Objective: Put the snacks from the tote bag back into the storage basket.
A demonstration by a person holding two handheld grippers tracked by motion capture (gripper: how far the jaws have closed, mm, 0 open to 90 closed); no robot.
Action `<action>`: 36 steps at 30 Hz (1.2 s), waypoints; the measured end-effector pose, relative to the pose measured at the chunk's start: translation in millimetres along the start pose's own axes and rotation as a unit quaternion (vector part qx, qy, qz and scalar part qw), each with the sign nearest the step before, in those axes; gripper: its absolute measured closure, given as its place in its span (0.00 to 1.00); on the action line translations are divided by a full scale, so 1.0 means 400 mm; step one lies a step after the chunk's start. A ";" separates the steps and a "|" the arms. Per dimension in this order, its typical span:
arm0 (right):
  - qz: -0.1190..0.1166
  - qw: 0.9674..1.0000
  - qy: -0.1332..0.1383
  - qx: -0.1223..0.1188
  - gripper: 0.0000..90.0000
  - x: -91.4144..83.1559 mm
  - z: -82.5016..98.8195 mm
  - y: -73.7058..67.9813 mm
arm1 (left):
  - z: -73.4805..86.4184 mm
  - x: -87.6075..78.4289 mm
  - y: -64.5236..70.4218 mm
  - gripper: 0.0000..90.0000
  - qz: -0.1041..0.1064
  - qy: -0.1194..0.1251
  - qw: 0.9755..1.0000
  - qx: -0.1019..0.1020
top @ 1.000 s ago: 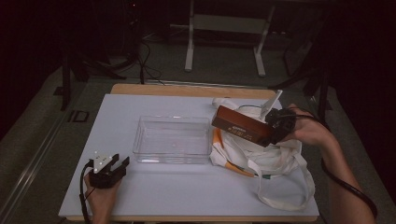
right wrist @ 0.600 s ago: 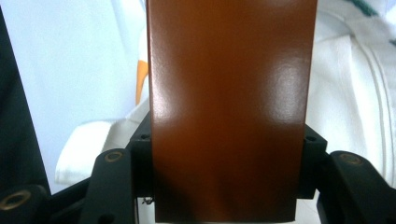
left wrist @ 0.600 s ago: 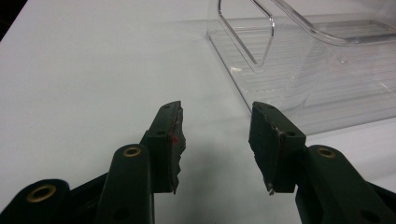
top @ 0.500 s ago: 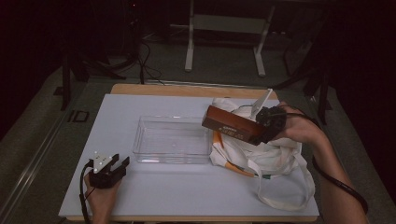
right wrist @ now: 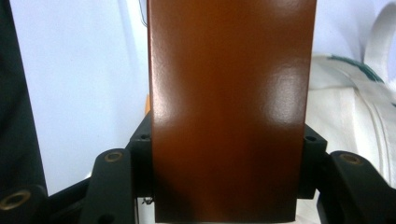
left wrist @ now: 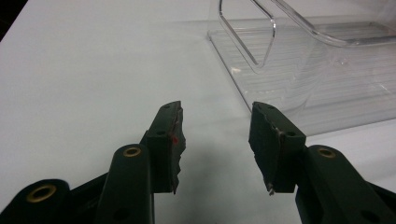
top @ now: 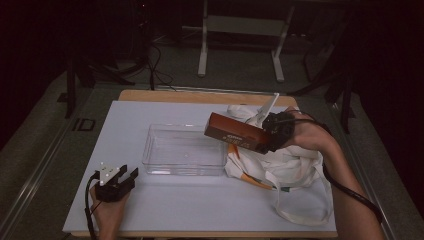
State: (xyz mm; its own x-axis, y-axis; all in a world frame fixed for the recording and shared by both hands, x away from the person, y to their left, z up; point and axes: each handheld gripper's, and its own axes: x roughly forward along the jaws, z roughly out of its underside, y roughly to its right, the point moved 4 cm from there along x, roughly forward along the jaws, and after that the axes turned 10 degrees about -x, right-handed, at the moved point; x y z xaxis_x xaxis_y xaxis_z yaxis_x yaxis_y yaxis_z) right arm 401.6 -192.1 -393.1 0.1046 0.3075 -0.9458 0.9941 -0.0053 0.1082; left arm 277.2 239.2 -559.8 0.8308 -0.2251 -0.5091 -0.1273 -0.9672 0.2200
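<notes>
Brown box [top: 236,133] clamped in right hand-held gripper [top: 272,134]; left hand-held gripper [top: 121,179] wide, empty.

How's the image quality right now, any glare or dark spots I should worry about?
High view: dim, surroundings nearly black, the white table still readable. Left gripper view: bright and sharp, glints along the clear tray. Right gripper view: the brown box sits very close, soft sheen across its face, white bag behind slightly blurred.

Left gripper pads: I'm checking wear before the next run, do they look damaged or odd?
Yes. In the left gripper view both pads have ragged, chipped inner edges, and the near one carries a small red speck. The left gripper stands open over bare table.
</notes>
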 end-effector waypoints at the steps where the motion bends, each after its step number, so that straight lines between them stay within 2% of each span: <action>1: -0.001 1.000 -0.001 0.000 0.48 0.001 -0.004 -0.001 | 0.000 0.000 0.000 0.61 0.000 0.000 1.000 0.000; 22: -0.008 1.000 0.001 -0.024 0.48 0.030 -0.085 0.003 | 0.000 0.000 -0.001 0.61 0.002 0.001 1.000 -0.003; 36: -0.018 0.999 -0.010 -0.026 0.48 0.070 -0.107 0.008 | -0.001 0.000 -0.002 0.61 0.003 0.002 1.000 -0.006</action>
State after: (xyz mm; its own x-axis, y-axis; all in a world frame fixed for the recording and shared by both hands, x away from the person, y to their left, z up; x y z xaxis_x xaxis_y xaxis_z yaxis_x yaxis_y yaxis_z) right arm 406.3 -142.8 -406.1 0.0705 0.2880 -0.9550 0.9945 0.0540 0.0897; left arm 277.5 240.0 -559.9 0.8325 -0.2303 -0.5039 -0.1254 -0.9642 0.2335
